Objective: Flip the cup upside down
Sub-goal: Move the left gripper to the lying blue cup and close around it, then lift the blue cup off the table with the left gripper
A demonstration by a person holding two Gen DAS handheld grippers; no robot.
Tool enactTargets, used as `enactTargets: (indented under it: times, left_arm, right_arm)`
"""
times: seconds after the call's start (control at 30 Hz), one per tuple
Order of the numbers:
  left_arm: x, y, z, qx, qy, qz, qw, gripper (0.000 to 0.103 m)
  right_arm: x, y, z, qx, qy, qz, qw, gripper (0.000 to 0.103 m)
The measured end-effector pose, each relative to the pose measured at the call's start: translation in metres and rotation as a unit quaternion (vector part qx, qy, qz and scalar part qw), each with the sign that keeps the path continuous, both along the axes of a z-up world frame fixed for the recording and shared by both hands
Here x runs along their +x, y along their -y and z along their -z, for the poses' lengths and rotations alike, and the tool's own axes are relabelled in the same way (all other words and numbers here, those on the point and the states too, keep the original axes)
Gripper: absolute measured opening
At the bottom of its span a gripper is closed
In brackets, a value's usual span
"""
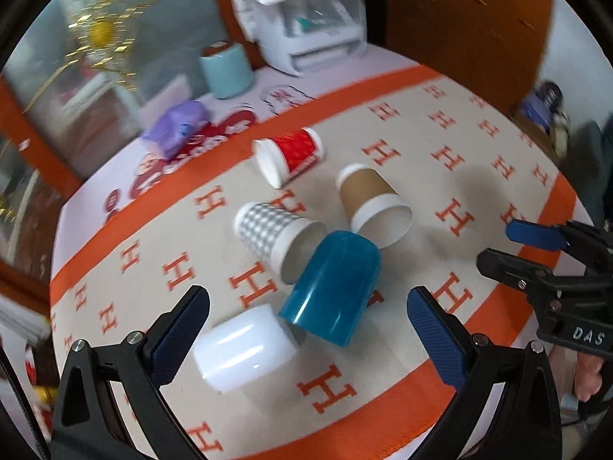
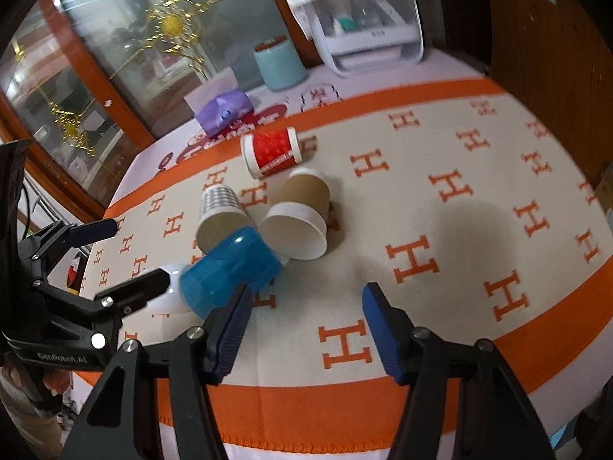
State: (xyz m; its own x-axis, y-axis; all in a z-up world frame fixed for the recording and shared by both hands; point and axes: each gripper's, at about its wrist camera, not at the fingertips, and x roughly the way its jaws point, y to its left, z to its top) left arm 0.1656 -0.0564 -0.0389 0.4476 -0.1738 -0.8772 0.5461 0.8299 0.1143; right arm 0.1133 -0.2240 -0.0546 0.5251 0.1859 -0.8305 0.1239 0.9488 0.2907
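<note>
Several cups lie on their sides on the orange-and-cream cloth [image 1: 479, 145]: a red paper cup [image 1: 289, 155], a brown paper cup [image 1: 369, 201], a grey checked paper cup [image 1: 274, 235], a blue plastic cup [image 1: 333, 287] and a white plastic cup [image 1: 243, 347]. My left gripper [image 1: 308, 320] is open, just above the blue and white cups, touching neither. My right gripper [image 2: 306, 318] is open and empty over bare cloth, right of the blue cup [image 2: 230, 270]. The white cup [image 2: 172, 287] is partly hidden behind the left gripper [image 2: 134, 264] in the right wrist view.
At the table's back stand a white appliance [image 1: 314, 27], a pale blue canister [image 1: 226, 71] and a purple tissue pack [image 1: 176, 126]. A glass cabinet is behind on the left, a wooden panel [image 2: 548, 76] on the right. The right gripper [image 1: 513, 245] shows at the left view's right edge.
</note>
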Motion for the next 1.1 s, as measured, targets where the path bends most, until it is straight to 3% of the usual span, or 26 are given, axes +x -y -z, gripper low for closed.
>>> enactTargets:
  times: [0.17,0.43,0.63,0.73,0.8,1.1]
  left_arm:
    - [0.022,0.02,0.032,0.026,-0.051,0.044,0.9974,0.087]
    - [0.044,0.038,0.08,0.066,-0.114,0.063,0.9894,0.086]
    - [0.052,0.05,0.106,0.092,-0.132,0.072,0.9844,0.086]
    - [0.056,0.054,0.118,0.101,-0.142,0.072,0.982,0.076]
    - [0.058,0.055,0.125,0.109,-0.138,0.067,0.9821,0.076]
    - [0.054,0.048,0.117,0.094,-0.128,0.029,0.987,0.073]
  right_arm:
    - [0.007,0.008,0.024,0.025,-0.039,0.006,0.999,0.06]
    - [0.005,0.015,0.045,0.04,-0.066,0.013,0.997,0.06]
    - [0.004,0.021,0.054,0.049,-0.077,0.017,0.996,0.06]
    - [0.003,0.022,0.056,0.052,-0.08,0.019,0.995,0.06]
    - [0.004,0.023,0.058,0.052,-0.082,0.021,0.995,0.06]
    - [0.001,0.025,0.059,0.063,-0.086,0.022,0.994,0.058]
